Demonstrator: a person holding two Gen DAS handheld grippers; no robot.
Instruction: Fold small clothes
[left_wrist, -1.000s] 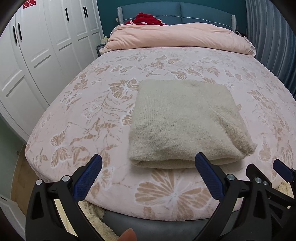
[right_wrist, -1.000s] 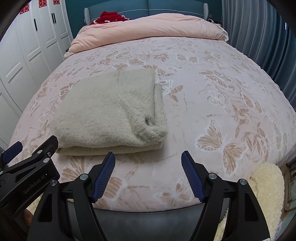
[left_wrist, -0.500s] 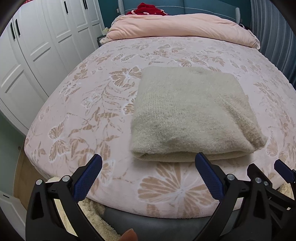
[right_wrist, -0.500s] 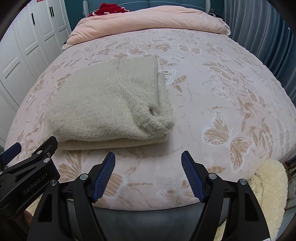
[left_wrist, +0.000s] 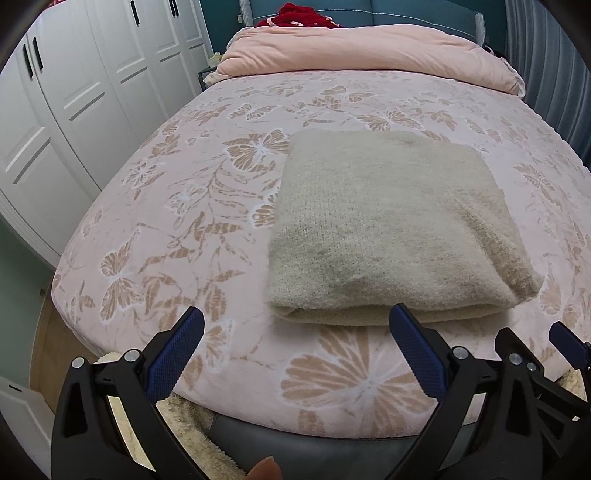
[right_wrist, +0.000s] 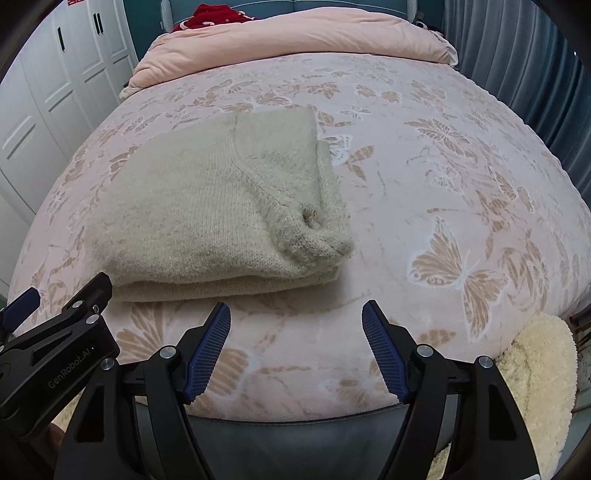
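**Left wrist view.** Left gripper (left_wrist: 295, 334): spread wide, holding nothing, lower centre of frame, short of the bed's near edge. Folded beige knit sweater (left_wrist: 391, 229): centre-right of frame, lying flat on the butterfly-print bedspread (left_wrist: 177, 206); its thick folded edge faces the gripper, just above the right-hand blue pad. Right gripper's fingers (left_wrist: 569, 341): partly seen at lower right edge. Pink duvet (left_wrist: 369, 48) bunched at top of frame; red garment (left_wrist: 299, 18) behind it; white wardrobe doors (left_wrist: 74, 92) at left.
Judgement: the sweater looks already folded into a compact block, so the step in hand is probably a last tidy or a further fold. Done well, each gripper would take a near corner through all layers, lift evenly and low, so the stack does not slide apart.
Hard to make out: the sweater's underside layers and far edge; a skin-coloured tip at bottom centre is cut off.

**Right wrist view.** Right gripper (right_wrist: 295, 345): spread, pinching nothing, lower centre. Sweater (right_wrist: 221, 206): centre-left; a bulging knitted cuff or hem roll at its right near corner would need tucking flat. Left gripper's body (right_wrist: 55, 354): lower left, tip cut off. Cream fleece rug (right_wrist: 535, 369): lower right, partly hidden by the bed.
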